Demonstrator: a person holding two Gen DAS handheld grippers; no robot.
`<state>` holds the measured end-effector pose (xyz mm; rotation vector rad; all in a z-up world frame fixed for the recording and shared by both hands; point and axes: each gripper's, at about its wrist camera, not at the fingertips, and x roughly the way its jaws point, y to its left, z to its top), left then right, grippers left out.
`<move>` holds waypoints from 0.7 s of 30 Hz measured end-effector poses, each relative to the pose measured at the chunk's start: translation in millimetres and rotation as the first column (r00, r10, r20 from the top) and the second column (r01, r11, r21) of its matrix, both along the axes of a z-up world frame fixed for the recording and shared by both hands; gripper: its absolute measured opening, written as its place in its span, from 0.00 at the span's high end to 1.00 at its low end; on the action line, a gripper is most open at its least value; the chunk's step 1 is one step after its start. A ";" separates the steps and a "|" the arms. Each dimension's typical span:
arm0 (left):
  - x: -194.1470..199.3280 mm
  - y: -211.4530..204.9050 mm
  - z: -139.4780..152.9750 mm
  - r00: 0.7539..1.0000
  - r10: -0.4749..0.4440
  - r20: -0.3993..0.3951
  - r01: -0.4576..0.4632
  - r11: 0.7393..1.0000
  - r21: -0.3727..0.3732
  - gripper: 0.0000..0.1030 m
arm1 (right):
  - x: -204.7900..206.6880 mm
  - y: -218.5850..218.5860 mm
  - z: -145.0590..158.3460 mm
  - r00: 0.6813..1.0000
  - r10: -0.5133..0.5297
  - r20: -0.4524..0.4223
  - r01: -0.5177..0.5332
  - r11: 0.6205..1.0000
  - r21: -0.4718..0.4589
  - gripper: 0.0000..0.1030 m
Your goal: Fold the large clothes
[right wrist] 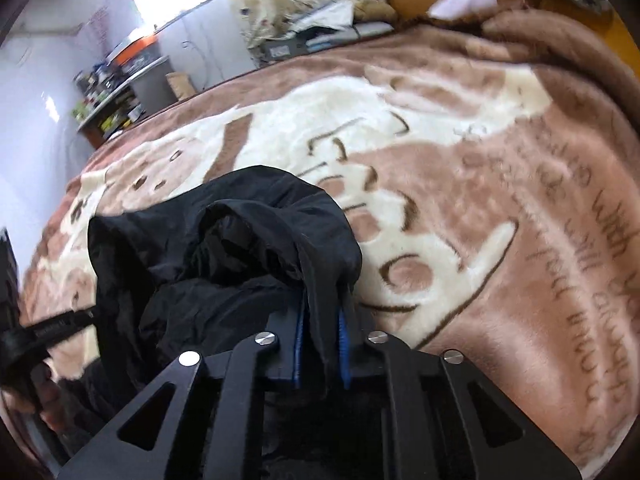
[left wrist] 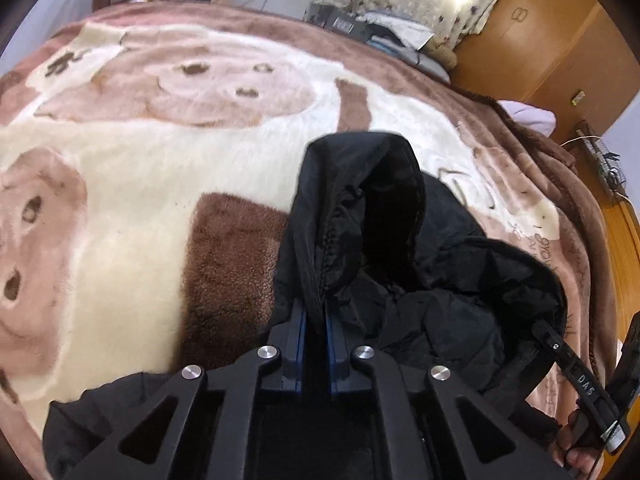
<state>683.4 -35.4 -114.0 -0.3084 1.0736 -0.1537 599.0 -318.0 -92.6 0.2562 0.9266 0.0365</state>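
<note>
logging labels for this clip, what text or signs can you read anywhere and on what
"DAS": white letters on the right gripper's black finger, seen in the left wrist view.
Brown script along the blanket edge: too distorted to read.
Shelf items in the back: labels too small to read.

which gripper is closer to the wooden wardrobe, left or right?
Right, going by layout. The wardrobe stands past the bed's right side. The right gripper grips the black jacket on that side; the left gripper grips it further left.
</note>
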 end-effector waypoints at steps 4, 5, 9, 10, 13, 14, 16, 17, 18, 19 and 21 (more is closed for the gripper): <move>-26.5 9.8 21.4 0.998 -0.011 0.058 0.014 0.999 -0.052 0.93 | -28.0 4.6 15.6 0.996 0.014 0.083 -0.012 0.999 -0.031 0.90; -33.5 12.4 25.3 0.998 -0.013 0.064 0.017 0.998 -0.060 0.93 | -36.7 5.7 20.0 0.994 0.022 0.105 -0.017 0.999 -0.041 0.90; -67.4 31.2 37.5 0.995 0.001 0.095 0.011 0.992 -0.126 0.93 | -70.6 6.2 35.6 0.983 0.037 0.180 -0.030 0.999 -0.046 0.91; -74.2 34.7 39.4 0.995 0.003 0.102 0.010 0.992 -0.127 0.93 | -82.0 6.9 39.8 0.979 0.039 0.203 -0.028 0.998 -0.055 0.91; -99.8 46.0 42.1 0.992 0.011 0.128 0.009 0.988 -0.156 0.93 | -110.9 11.0 48.6 0.966 0.047 0.254 -0.033 0.998 -0.060 0.91; -106.3 49.3 40.9 0.992 0.011 0.123 0.009 0.987 -0.163 0.93 | -118.2 13.6 50.1 0.964 0.055 0.260 -0.039 0.997 -0.068 0.91; -122.8 58.1 38.7 0.993 0.028 0.115 -0.005 0.980 -0.197 0.93 | -138.3 18.2 52.1 0.957 0.067 0.281 -0.044 0.995 -0.090 0.91; -130.7 63.9 37.0 0.993 0.036 0.108 -0.010 0.972 -0.235 0.93 | -146.8 18.4 52.1 0.955 0.073 0.288 -0.051 0.995 -0.085 0.91; -136.8 67.9 35.7 0.993 0.044 0.107 -0.016 0.969 -0.248 0.93 | -156.9 18.1 50.9 0.952 0.074 0.296 -0.057 0.996 -0.066 0.91; -142.5 71.7 34.0 0.992 0.056 0.110 -0.027 0.968 -0.249 0.93 | -162.4 17.2 48.4 0.952 0.072 0.297 -0.058 0.997 -0.056 0.91; -152.0 79.2 27.9 0.992 0.071 0.107 -0.042 0.967 -0.253 0.93 | -175.5 14.7 37.6 0.958 0.063 0.280 -0.048 0.997 -0.058 0.91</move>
